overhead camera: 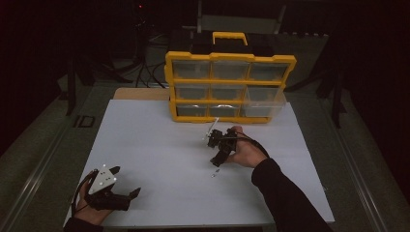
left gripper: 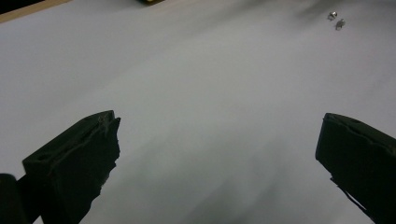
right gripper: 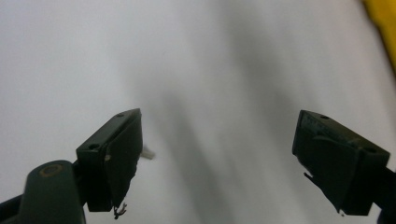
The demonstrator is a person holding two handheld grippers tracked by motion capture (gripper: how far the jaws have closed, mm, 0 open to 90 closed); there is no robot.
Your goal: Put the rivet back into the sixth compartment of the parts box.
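Observation:
My left gripper [overhead camera: 126,181] rests near the front left corner of the white sheet [overhead camera: 154,145], open, with nothing between its jaws. In the left gripper view it [left gripper: 219,123] looks across bare white sheet [left gripper: 187,84] towards two small metal bits [left gripper: 335,19] far off. My right gripper [overhead camera: 213,149] is held by a hand at mid-table, just in front of the yellow organizer box [overhead camera: 227,87]. It [right gripper: 219,116] is open over the sheet, with a tiny white scrap [right gripper: 148,152] lying beside its left jaw. The small metal bits [overhead camera: 215,172] lie just below it.
The yellow organizer box has a black-and-yellow handle [overhead camera: 229,37] and several clear drawers, and stands at the sheet's far edge. Its yellow edge [right gripper: 382,23] shows at the right gripper view's top right. Dark floor, cables and stands surround the table.

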